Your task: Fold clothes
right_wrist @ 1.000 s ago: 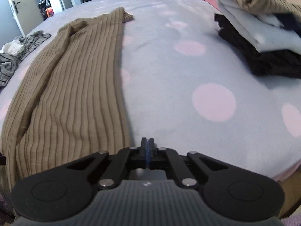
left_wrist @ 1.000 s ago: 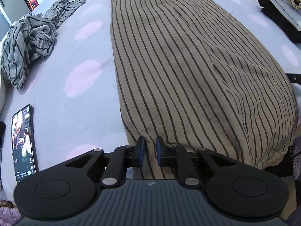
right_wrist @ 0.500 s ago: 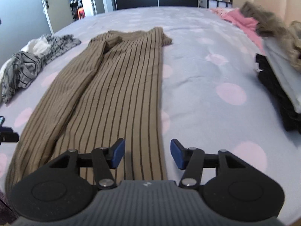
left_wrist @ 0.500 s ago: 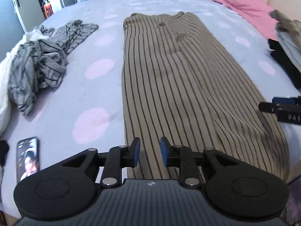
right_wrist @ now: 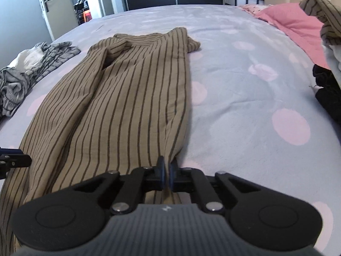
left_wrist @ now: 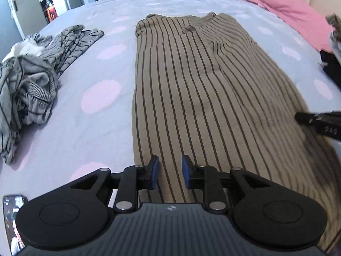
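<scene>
Brown striped trousers (left_wrist: 202,89) lie lengthwise on the lilac spotted bed, folded leg on leg; they also show in the right wrist view (right_wrist: 127,98). My left gripper (left_wrist: 169,171) is open, its jaws apart over the near left edge of the trousers, with cloth between the pads. My right gripper (right_wrist: 166,171) is shut on the near right edge of the trousers. The right gripper's tip shows at the right edge of the left wrist view (left_wrist: 319,121).
A heap of grey striped clothes (left_wrist: 27,79) lies at the left. A phone (left_wrist: 12,219) lies at the near left bed edge. A pink blanket (left_wrist: 292,15) is at the far right. A stack of folded clothes (right_wrist: 328,59) sits at the right.
My right gripper went from wide open to shut on the trousers' near right edge. My left gripper opened a little wider and rose, so more of the trousers shows.
</scene>
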Demonstrator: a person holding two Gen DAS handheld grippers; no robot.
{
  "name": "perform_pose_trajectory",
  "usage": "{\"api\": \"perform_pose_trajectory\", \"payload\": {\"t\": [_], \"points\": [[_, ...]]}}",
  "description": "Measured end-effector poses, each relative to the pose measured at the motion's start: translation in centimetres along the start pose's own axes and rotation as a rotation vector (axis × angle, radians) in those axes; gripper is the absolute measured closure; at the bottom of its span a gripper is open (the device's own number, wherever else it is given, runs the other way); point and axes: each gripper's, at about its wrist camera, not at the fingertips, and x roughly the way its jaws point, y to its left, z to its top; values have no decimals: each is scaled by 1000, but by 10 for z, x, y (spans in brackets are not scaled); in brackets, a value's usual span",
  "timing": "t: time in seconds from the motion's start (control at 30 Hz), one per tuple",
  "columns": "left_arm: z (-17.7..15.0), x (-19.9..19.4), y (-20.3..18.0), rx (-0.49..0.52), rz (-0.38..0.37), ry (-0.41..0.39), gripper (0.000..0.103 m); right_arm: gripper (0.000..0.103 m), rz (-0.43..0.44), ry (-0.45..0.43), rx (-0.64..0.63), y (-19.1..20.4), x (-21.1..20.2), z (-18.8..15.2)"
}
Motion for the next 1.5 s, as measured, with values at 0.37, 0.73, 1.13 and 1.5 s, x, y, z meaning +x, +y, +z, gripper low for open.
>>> {"api": "perform_pose_trajectory", "payload": {"t": [0.37, 0.73, 1.13, 1.5], "points": [[4, 3, 1, 4, 18, -14, 82, 79, -109, -45, 99, -20, -9, 12], [31, 15, 12, -27, 31, -9, 81, 50, 9, -39, 27, 6, 39, 59], [34, 29, 15, -29, 26, -10, 80, 100, -96, -48, 124, -21, 67, 70], [78, 35, 22, -36, 10, -78, 79, 57, 14, -146, -38, -10, 89, 156]]}}
